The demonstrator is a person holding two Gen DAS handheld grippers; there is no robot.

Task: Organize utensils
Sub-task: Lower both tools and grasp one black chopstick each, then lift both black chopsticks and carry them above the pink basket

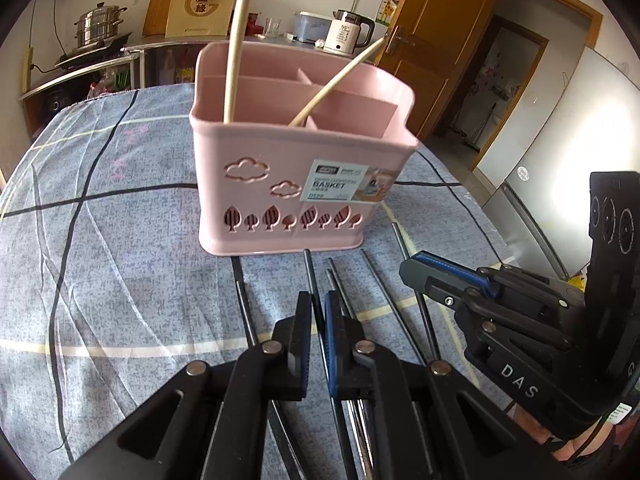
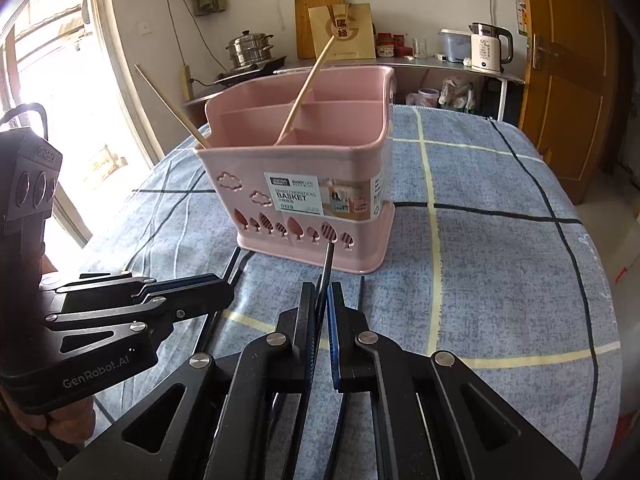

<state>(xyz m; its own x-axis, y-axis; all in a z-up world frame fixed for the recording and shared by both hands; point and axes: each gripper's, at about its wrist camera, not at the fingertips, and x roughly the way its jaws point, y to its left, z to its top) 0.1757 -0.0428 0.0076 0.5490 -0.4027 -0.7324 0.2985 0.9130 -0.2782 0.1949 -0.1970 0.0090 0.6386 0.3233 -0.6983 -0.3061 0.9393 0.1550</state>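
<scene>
A pink utensil basket (image 1: 292,176) with dividers stands on the blue checked tablecloth; it also shows in the right wrist view (image 2: 320,192). Two pale wooden chopsticks (image 1: 236,40) lean in it. Several black chopsticks (image 1: 384,292) lie on the cloth in front of the basket. My left gripper (image 1: 318,300) is shut on a black chopstick (image 1: 309,268), low over the cloth. My right gripper (image 2: 322,292) is shut on another black chopstick (image 2: 328,264) whose tip points at the basket's base. Each gripper shows in the other's view, the right (image 1: 416,268) and the left (image 2: 224,288).
The round table (image 2: 500,240) drops off at the right and left edges. Behind it a counter holds a steel steamer pot (image 1: 98,24), a paper bag (image 1: 200,8) and a white kettle (image 1: 346,32). A wooden door (image 1: 440,40) stands at the right.
</scene>
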